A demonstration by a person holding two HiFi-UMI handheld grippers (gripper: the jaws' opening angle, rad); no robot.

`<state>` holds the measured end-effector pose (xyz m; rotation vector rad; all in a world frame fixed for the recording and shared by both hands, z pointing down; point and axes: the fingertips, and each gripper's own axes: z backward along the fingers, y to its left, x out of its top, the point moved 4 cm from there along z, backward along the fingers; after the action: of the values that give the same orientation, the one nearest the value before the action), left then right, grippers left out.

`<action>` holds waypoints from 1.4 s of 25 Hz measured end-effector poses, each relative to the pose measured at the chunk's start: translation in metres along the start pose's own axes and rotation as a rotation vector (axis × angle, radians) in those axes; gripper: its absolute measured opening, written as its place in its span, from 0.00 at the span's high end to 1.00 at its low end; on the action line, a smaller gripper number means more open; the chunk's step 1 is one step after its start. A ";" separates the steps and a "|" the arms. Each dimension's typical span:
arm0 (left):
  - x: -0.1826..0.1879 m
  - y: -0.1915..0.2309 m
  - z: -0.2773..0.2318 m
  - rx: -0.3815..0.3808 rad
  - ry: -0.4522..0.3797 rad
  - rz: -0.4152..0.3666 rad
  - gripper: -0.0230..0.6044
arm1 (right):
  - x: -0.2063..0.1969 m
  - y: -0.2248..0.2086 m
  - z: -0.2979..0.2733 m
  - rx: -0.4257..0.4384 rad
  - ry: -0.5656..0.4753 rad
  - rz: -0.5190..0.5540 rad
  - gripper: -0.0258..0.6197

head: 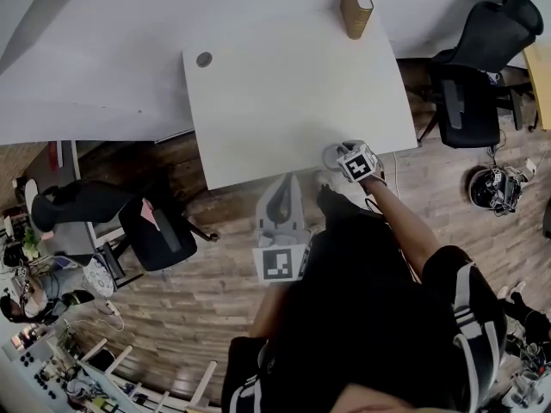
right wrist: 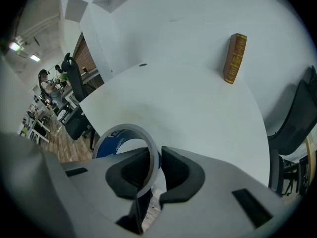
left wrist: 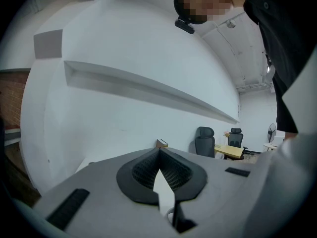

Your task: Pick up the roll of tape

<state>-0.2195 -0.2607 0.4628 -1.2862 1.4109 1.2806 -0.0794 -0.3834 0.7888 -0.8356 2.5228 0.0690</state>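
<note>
The roll of tape, pale outside and blue inside, stands on edge between the pads of my right gripper, which is shut on the roll's wall. In the head view the roll of tape and the right gripper are at the near right edge of the white table. My left gripper hangs in front of the table's near edge, over the floor, pointing almost level. In its own view the left gripper has its tips together with nothing between them.
A brown book stands upright at the table's far edge, also seen as the book. A round cable hole sits at the far left corner. Black office chairs stand at the right and the left on the wood floor.
</note>
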 end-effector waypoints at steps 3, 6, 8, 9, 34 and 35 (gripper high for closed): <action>0.001 -0.009 0.036 -0.002 -0.047 0.042 0.94 | -0.012 0.021 0.025 -0.013 -0.057 0.004 0.85; -0.001 -0.019 0.083 -0.007 -0.075 0.040 0.94 | -0.026 0.053 0.062 -0.017 -0.133 -0.013 0.85; -0.002 -0.026 0.116 -0.011 -0.095 0.038 0.94 | -0.035 0.073 0.091 -0.025 -0.208 -0.030 0.85; -0.003 -0.028 0.132 -0.014 -0.102 0.036 0.94 | -0.041 0.082 0.105 -0.030 -0.244 -0.043 0.85; -0.015 -0.135 0.260 -0.023 -0.138 -0.068 0.94 | -0.117 0.166 0.441 -0.049 -0.975 -0.127 0.85; -0.018 -0.141 0.260 -0.025 -0.137 -0.066 0.94 | -0.122 0.167 0.448 -0.047 -0.992 -0.122 0.85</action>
<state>-0.0933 0.0038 0.4198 -1.2282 1.2502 1.3196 0.1005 -0.0944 0.4321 -0.7177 1.5416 0.3962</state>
